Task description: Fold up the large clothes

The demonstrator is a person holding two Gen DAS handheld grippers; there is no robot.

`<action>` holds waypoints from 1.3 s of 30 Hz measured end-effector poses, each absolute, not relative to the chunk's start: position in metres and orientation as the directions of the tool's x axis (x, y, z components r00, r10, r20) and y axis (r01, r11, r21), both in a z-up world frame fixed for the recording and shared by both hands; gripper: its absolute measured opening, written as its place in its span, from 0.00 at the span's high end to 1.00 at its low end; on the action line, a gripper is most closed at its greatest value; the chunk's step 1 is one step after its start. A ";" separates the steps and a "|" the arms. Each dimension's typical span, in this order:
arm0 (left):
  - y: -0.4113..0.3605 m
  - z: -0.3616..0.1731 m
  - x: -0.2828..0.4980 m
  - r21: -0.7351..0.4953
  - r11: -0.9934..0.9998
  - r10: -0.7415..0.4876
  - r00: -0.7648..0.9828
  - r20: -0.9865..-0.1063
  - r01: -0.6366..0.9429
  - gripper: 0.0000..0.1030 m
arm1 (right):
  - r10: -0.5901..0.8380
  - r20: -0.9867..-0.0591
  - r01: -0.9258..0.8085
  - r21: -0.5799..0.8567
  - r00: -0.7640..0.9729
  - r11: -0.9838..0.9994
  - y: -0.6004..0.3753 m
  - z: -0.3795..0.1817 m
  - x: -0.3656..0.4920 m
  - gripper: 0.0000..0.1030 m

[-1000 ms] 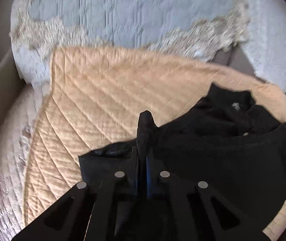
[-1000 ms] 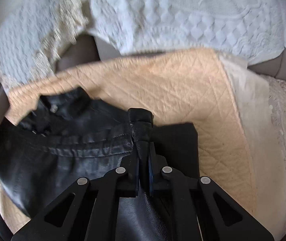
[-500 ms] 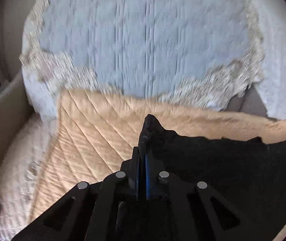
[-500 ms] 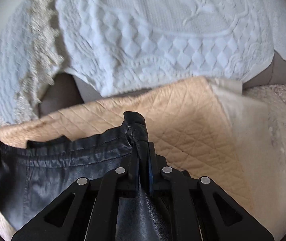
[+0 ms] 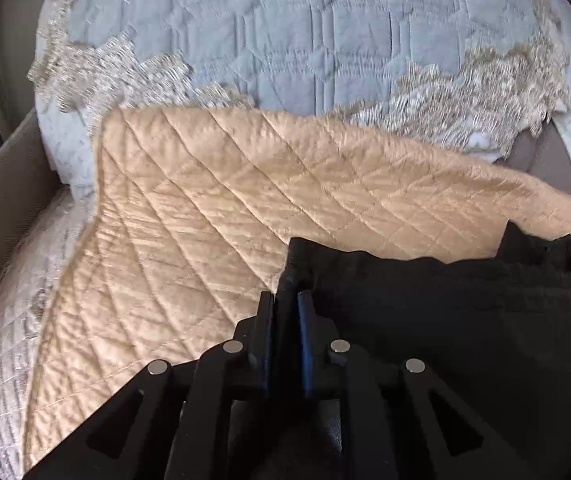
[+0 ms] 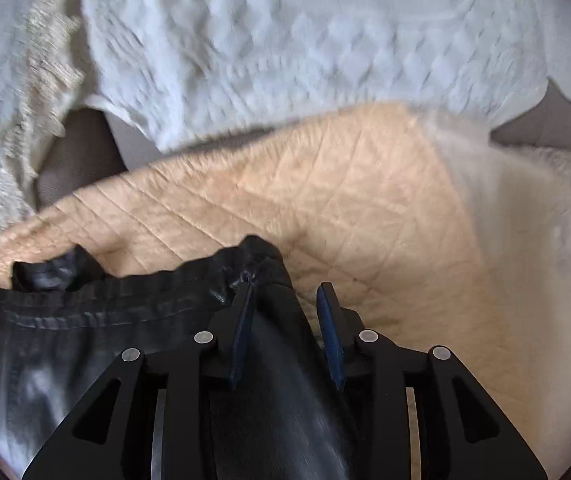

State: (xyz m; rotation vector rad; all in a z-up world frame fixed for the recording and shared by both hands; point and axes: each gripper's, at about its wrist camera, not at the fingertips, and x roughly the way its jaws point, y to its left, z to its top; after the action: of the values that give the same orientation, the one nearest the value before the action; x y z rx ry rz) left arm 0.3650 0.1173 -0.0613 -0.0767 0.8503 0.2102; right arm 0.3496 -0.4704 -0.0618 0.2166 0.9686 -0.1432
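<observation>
A black leather-like jacket [image 5: 465,320] lies folded on a tan quilted mat [image 5: 213,216]. My left gripper [image 5: 287,304] is shut on the jacket's folded edge, which sticks up between the fingers. In the right wrist view the jacket [image 6: 97,344] lies on the same mat [image 6: 365,216], its hem running left. My right gripper [image 6: 287,300] is open, the jaws apart, with the jacket's corner lying loose between them against the left finger [image 6: 241,332].
A white textured cover with fringed trim [image 5: 285,40] drapes over the sofa back behind the mat; it also shows in the right wrist view [image 6: 285,48]. A pale lace cover [image 5: 13,320] lies left of the mat, and cream fabric [image 6: 525,240] lies to its right.
Both grippers carried the jacket's edge forward over the rest of it and lowered it toward the mat. My right gripper has opened and let go of the corner. The left stays shut.
</observation>
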 end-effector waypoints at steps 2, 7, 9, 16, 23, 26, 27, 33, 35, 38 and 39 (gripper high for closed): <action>0.123 -0.039 0.341 -0.012 0.971 0.161 0.685 -0.710 -0.240 0.86 | -0.009 -0.795 0.210 0.149 0.607 0.966 -0.470 -0.030 0.323 0.67; 0.108 -0.004 0.261 -0.122 0.979 0.050 0.777 -0.628 -0.161 0.82 | 0.067 -0.774 0.116 0.179 0.630 0.977 -0.434 -0.010 0.260 0.63; 0.090 -0.012 0.241 -0.131 0.987 -0.013 0.761 -0.648 -0.095 0.78 | 0.077 -0.802 0.091 0.162 0.592 0.983 -0.420 -0.029 0.248 0.63; 0.084 -0.063 0.233 -0.039 0.991 0.055 0.649 -0.759 -0.130 0.79 | -0.011 -0.873 0.181 0.088 0.487 0.980 -0.429 -0.051 0.234 0.65; 0.020 -0.008 0.195 -0.151 0.988 -0.133 0.722 -0.678 0.040 0.70 | 0.127 -0.803 0.025 0.174 0.582 0.984 -0.344 -0.014 0.213 0.61; -0.016 -0.018 0.194 -0.182 0.978 -0.201 0.693 -0.693 0.102 0.69 | 0.228 -0.812 -0.053 0.237 0.537 0.970 -0.305 -0.035 0.214 0.59; -0.027 -0.027 0.195 -0.190 0.976 -0.212 0.668 -0.714 0.107 0.69 | 0.240 -0.824 -0.067 0.240 0.514 0.968 -0.295 -0.045 0.216 0.59; -0.052 -0.051 0.205 -0.108 0.985 -0.168 0.609 -0.775 0.135 0.69 | 0.260 -0.844 -0.081 0.252 0.469 0.964 -0.294 -0.057 0.221 0.59; -0.045 -0.038 0.202 -0.100 0.986 -0.162 0.617 -0.770 0.134 0.69 | 0.256 -0.819 -0.087 0.248 0.514 0.965 -0.306 -0.042 0.215 0.59; -0.017 -0.030 0.196 -0.021 0.996 -0.077 0.674 -0.735 0.091 0.69 | 0.174 -0.818 -0.005 0.205 0.549 0.979 -0.348 -0.036 0.204 0.58; -0.004 -0.035 0.200 -0.005 0.999 -0.039 0.661 -0.749 0.053 0.69 | 0.111 -0.838 0.064 0.170 0.534 0.983 -0.370 -0.043 0.201 0.58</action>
State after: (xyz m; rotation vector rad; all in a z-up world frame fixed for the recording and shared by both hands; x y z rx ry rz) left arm 0.1998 -0.0043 -0.0355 0.0179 0.8466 -0.0519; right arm 0.2013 -0.3702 -0.0428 0.1889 1.0092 0.0283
